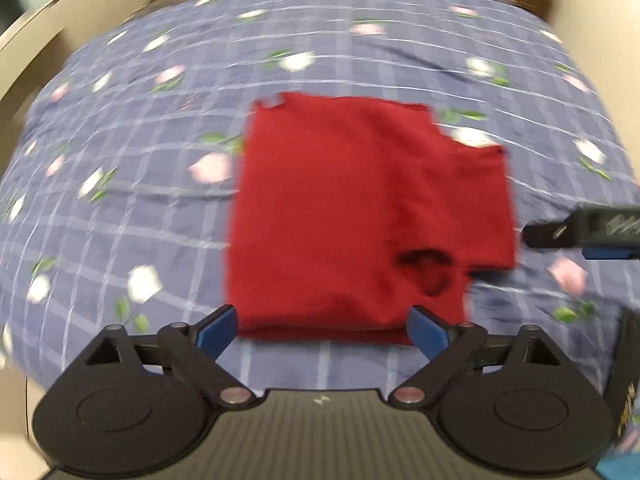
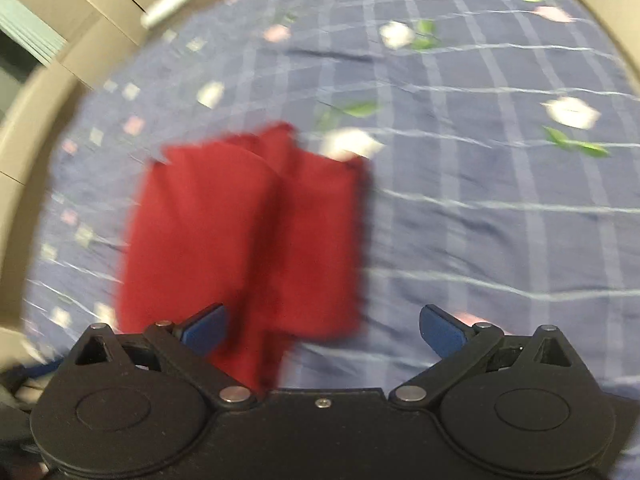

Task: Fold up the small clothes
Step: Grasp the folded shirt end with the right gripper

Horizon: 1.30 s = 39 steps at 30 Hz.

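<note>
L wrist view: red garment point(image 1: 360, 216) lies flat on the blue plaid floral bedsheet point(image 1: 140, 208), already folded into a rough rectangle w/ a flap sticking out on its right side and a dark neck-hole-like opening near the lower right. Left claw point(image 1: 322, 326) is spread wide, holding nothing; its blue pads sit at the garment's near edge, one by each near corner, so the cloth is straight ahead and centred btwn the pads. Contact w/ fabric can't be confirmed, frame is motion-blurred. Right claw's tip point(image 1: 560, 230) pokes in from the right edge, just beside the garment's right flap, apart from it. Garment's long axis runs roughly away from the left claw, near-to-far. R wrist view: same red garment point(image 2: 248, 240) sits ahead and to the left of the right claw point(image 2: 322, 328), which is also spread wide and empty. Left pad overlaps the cloth's near edge in the picture, right pad is over bare bedsheet point(image 2: 500, 220). A centre crease runs near-to-far down the cloth. Heavy blur here too. Judgement: left claw is squarer on the near edge, so it looks better placed for the next fold; right claw would need to shift left to catch the near right corner.
</note>
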Each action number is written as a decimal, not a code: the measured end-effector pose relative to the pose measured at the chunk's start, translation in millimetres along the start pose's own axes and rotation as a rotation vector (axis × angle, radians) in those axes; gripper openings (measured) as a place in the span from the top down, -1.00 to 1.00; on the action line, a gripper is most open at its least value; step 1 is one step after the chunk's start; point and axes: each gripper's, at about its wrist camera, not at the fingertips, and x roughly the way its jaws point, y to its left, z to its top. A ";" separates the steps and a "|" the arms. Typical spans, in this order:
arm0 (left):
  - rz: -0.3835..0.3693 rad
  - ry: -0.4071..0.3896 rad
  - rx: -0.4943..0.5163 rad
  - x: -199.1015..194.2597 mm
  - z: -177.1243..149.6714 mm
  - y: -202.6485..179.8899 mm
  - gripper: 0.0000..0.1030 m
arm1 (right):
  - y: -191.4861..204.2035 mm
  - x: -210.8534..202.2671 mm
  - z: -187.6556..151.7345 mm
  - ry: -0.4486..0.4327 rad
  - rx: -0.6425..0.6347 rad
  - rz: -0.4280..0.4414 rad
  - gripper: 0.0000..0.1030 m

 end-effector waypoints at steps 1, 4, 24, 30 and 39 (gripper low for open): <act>0.018 0.011 -0.046 2.6 0.5 9.5 -0.88 | 6.1 4.2 5.7 0.002 0.007 0.028 -0.90; 0.058 0.049 -0.176 13.2 2.4 40.6 -0.88 | 23.2 19.9 22.1 0.024 0.034 0.075 -0.74; 0.169 0.180 -0.320 30.2 -19.8 90.3 -0.88 | 42.0 61.9 54.9 0.038 0.098 0.089 0.29; 0.165 0.165 -0.305 30.1 -15.4 86.1 -0.88 | 39.6 73.3 55.4 0.053 0.114 0.050 0.20; 0.152 0.155 -0.325 36.7 0.7 87.1 -0.89 | 56.3 64.3 56.8 0.039 -0.002 0.018 0.83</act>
